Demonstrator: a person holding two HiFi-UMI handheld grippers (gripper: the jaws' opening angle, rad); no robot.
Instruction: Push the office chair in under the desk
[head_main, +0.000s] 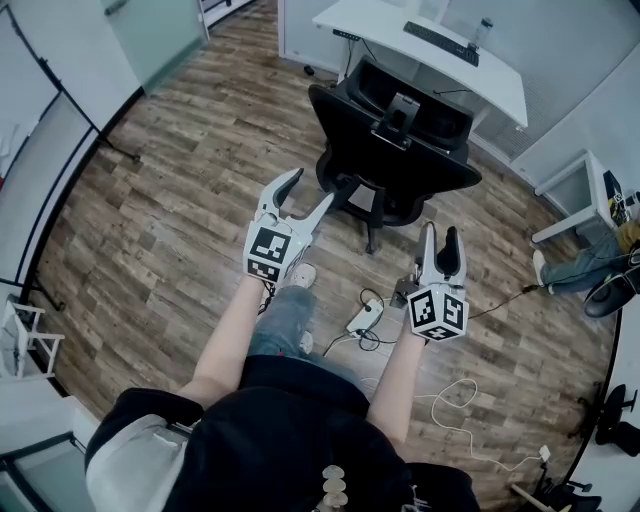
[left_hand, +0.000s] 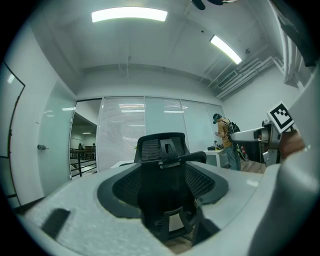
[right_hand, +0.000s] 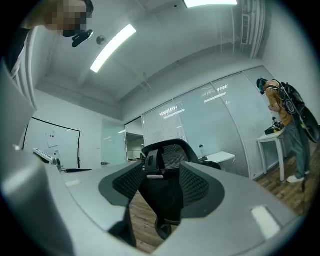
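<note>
The left gripper (head_main: 308, 192) is held level with its jaws spread wide, and nothing is clamped between them; only the office chair (head_main: 395, 150) is framed in the gap, some way ahead and untouched. The right gripper (head_main: 440, 235) is likewise held with its jaws wide apart and empty, and the same chair is seen through its gap from further to the right. The two grippers are carried side by side in front of the person. In the head view the left one is seen nearer the chair's wheeled base (head_main: 372, 212), though no contact is shown. The chair, black with a mesh back and a headrest (head_main: 400, 115), is stood on the wooden floor (head_main: 180, 230) with its back turned to the grippers and its seat facing the desk (head_main: 500, 88). It is placed just in front of the white desk; whether the seat reaches under the edge cannot be told. A keyboard (head_main: 440, 42) and a bottle (head_main: 485, 30) are set on the desk. A power strip (head_main: 363, 318) and a white cable (head_main: 455, 392) are laid on the floor beside the person's legs. At the right a small white table (head_main: 590, 190) is stood, with another person (right_hand: 275, 105) beside it
</note>
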